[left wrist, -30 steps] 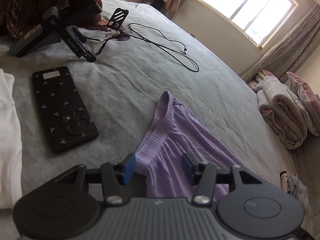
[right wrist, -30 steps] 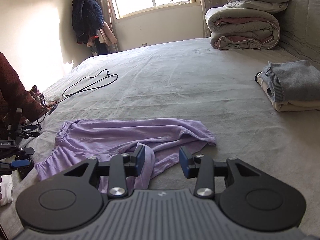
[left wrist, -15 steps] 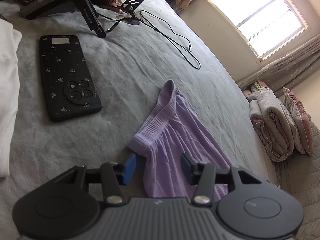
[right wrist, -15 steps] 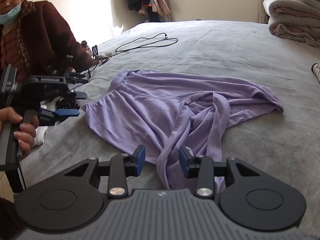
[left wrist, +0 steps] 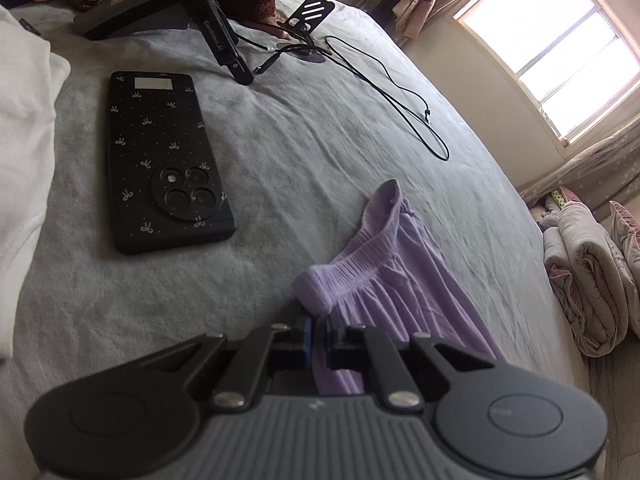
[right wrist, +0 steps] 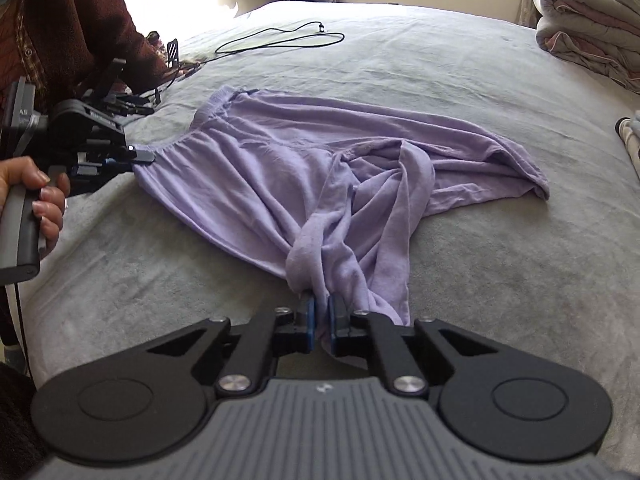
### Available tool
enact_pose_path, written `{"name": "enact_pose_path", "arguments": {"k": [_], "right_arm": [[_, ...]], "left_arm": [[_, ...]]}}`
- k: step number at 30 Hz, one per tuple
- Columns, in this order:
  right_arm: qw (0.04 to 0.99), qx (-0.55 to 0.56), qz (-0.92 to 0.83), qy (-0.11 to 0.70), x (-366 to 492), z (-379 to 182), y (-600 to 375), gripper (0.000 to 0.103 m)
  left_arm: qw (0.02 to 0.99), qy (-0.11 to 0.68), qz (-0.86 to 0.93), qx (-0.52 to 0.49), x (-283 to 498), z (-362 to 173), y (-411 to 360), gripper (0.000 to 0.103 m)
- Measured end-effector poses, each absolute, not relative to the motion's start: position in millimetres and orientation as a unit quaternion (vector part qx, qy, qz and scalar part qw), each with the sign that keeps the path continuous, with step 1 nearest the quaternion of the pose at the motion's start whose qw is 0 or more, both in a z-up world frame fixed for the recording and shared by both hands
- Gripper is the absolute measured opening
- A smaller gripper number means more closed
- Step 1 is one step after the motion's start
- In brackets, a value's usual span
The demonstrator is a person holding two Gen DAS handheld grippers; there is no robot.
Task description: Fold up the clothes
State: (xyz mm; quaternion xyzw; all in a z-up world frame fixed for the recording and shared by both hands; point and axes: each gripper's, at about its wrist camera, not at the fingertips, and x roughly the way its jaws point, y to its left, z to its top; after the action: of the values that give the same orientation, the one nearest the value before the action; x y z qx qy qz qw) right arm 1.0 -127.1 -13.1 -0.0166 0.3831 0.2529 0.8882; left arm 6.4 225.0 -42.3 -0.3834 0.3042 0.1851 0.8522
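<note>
The purple trousers [right wrist: 304, 168] lie spread but rumpled on the grey bed [right wrist: 460, 80], legs twisted together at the near end, so no neat fold shows; the smoothing and folding appear to remain. The right gripper [right wrist: 320, 320] pinches the bunched leg ends, and the left gripper [left wrist: 318, 334] is clamped on the near waistband corner at the left. The bed fills a sunlit room with a window [left wrist: 560, 48] far off. Rolled quilts [right wrist: 592, 20] sit far right; a black phone [left wrist: 164, 152] and cable [right wrist: 280, 38] lie far left.
</note>
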Motion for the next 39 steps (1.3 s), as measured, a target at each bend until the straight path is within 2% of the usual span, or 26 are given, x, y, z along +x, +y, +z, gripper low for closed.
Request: {"name": "enact_pose_path", "arguments": {"k": [10,14,16,18,23,25,30,39], "right_arm": [[0.894,0.075,0.218,0.384,26,-1,-164,0.007],[0.888,0.116,0.209,0.393,37,-2,-175,0.007],[0.886,0.129,0.206,0.396,39,-2,-179,0.007],[0.884,0.137,0.201,0.399,41,-3,-181,0.007],[0.875,0.158,0.195,0.414,43,-7,-189,0.011],[0.874,0.162,0.191,0.417,43,-8,-190,0.015],[0.869,0.178,0.190,0.421,43,-8,-195,0.017],[0.865,0.204,0.173,0.425,42,-7,-213,0.021]], "left_arm": [[0.865,0.311,0.229,-0.320,-2,-32,227,0.004],[0.868,0.322,0.216,-0.311,-4,-31,220,0.007],[0.874,0.320,0.209,-0.301,-7,-27,214,0.014],[0.883,0.315,0.203,-0.284,-10,-19,206,0.031],[0.913,0.297,0.171,-0.220,-17,1,175,0.040],[0.924,0.298,0.138,-0.195,-16,4,159,0.042],[0.932,0.323,0.000,-0.162,-3,1,111,0.048],[0.920,0.351,-0.165,-0.062,6,-14,14,0.049]]}}
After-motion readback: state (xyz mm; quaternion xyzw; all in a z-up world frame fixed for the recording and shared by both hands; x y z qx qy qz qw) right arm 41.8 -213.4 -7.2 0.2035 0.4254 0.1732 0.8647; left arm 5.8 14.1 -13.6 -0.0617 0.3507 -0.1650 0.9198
